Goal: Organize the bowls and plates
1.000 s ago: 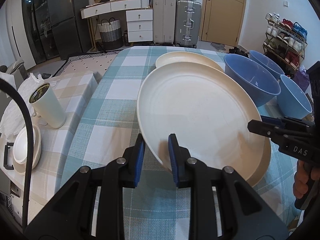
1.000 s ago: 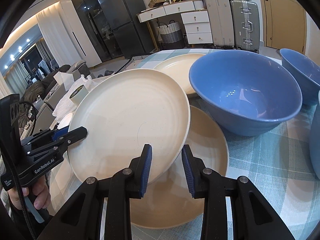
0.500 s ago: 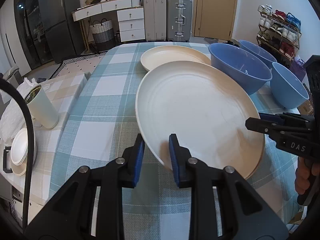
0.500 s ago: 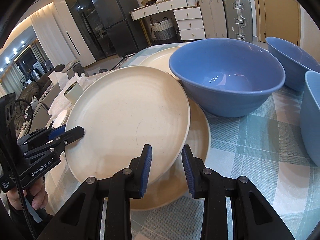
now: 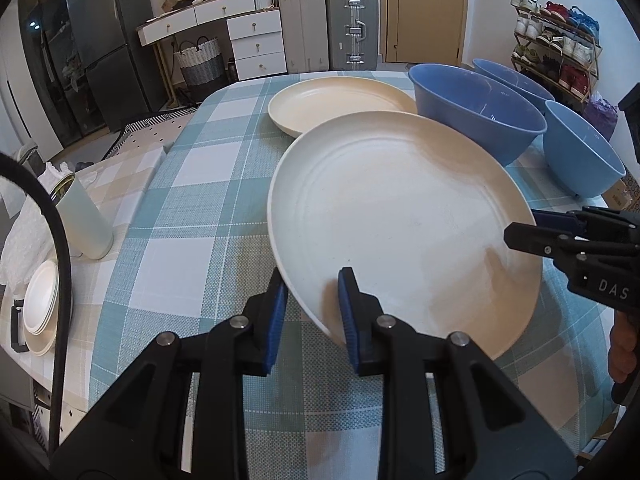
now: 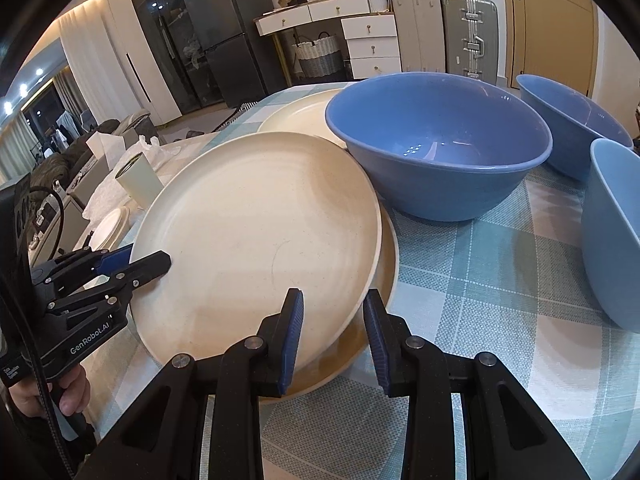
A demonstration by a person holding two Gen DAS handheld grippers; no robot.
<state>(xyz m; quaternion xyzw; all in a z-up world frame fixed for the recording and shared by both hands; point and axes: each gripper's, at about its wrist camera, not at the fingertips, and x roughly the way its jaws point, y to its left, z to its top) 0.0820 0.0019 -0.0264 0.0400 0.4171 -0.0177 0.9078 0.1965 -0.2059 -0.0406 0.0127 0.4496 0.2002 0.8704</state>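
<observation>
My left gripper (image 5: pixel 313 312) and my right gripper (image 6: pixel 334 338) each hold an opposite rim of a large cream plate (image 5: pixel 400 220), also in the right wrist view (image 6: pixel 256 240). It hangs tilted just above a second cream plate (image 6: pixel 386 276) lying on the table. A third cream plate (image 5: pixel 340 104) lies farther back. Three blue bowls stand at the right: a big one (image 6: pixel 440 156), one behind it (image 6: pixel 576 120) and one nearer (image 6: pixel 612 236).
The table has a teal and white checked cloth (image 5: pixel 192 208). On a lower side table at the left stand a pale cup (image 5: pixel 84 220) and a stack of small white dishes (image 5: pixel 40 312). Suitcases, drawers and a shoe rack stand beyond.
The held plate has come lower and sits more squarely over the plate beneath. Both grippers have drawn back from the bowls a little. Their grip is unchanged.
</observation>
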